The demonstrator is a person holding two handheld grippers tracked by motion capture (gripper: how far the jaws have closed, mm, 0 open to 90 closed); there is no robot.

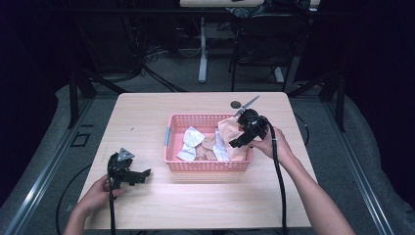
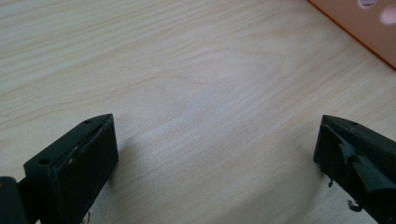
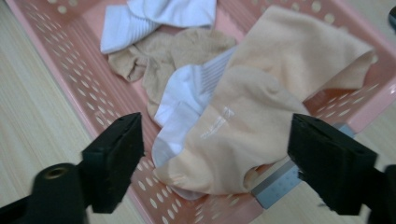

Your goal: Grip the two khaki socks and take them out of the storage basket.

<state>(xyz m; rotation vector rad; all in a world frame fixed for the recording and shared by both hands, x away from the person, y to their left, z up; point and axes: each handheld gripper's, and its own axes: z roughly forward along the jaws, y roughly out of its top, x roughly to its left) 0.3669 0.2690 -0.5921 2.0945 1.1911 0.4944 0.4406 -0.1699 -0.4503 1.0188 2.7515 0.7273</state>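
Note:
A pink perforated basket (image 1: 171,139) stands in the middle of the wooden table. In it lie a white sock (image 1: 191,142), a tan sock (image 3: 163,56) and a second white sock (image 3: 187,98). A peach sock (image 3: 266,102) is draped over the basket's right end and its rim. My right gripper (image 1: 238,142) hovers over that end, open, its jaws set wide on either side of the peach sock (image 1: 227,129) and not touching it. My left gripper (image 1: 142,175) rests low over bare table, left of the basket and near the front, open with nothing in it.
A small dark round object (image 1: 235,104) lies on the table behind the basket. The basket's corner (image 2: 359,28) is seen at the top right of the left gripper view. Bare tabletop (image 1: 195,205) stretches in front of the basket. A chair (image 1: 264,44) stands beyond the table.

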